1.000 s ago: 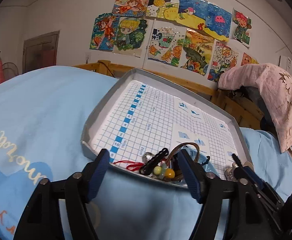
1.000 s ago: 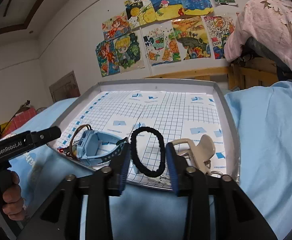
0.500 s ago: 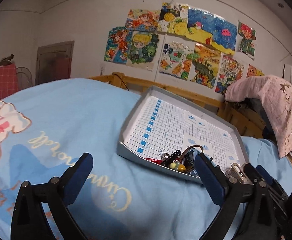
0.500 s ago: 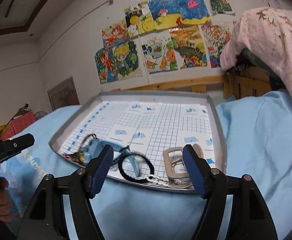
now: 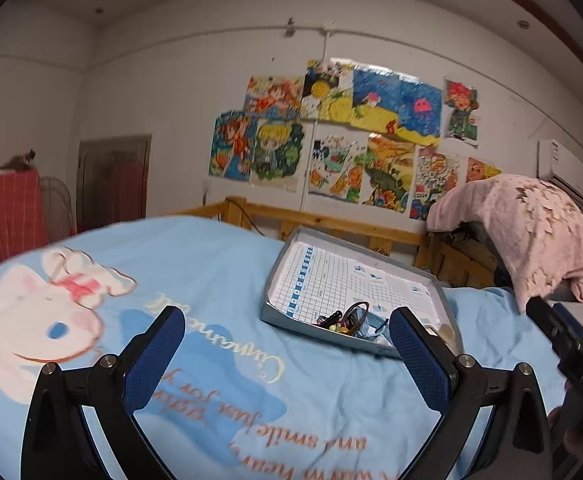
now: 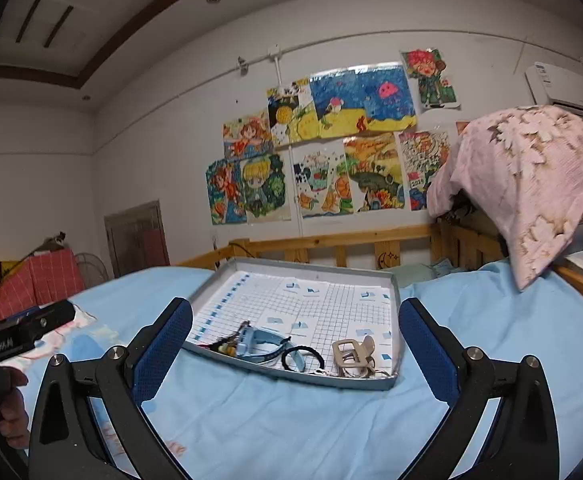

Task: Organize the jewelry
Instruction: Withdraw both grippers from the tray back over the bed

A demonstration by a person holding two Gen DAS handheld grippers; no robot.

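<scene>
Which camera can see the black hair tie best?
The right wrist view: the black hair tie lies in plain sight near the tray's front edge, beside the tan clip. In the left wrist view, I cannot pick it out among the jumbled pieces.

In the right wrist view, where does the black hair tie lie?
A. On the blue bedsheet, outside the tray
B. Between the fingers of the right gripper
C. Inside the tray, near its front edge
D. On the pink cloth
C: the black hair tie lies inside the tray near its front edge, between the blue watch and the beige clip.
</scene>
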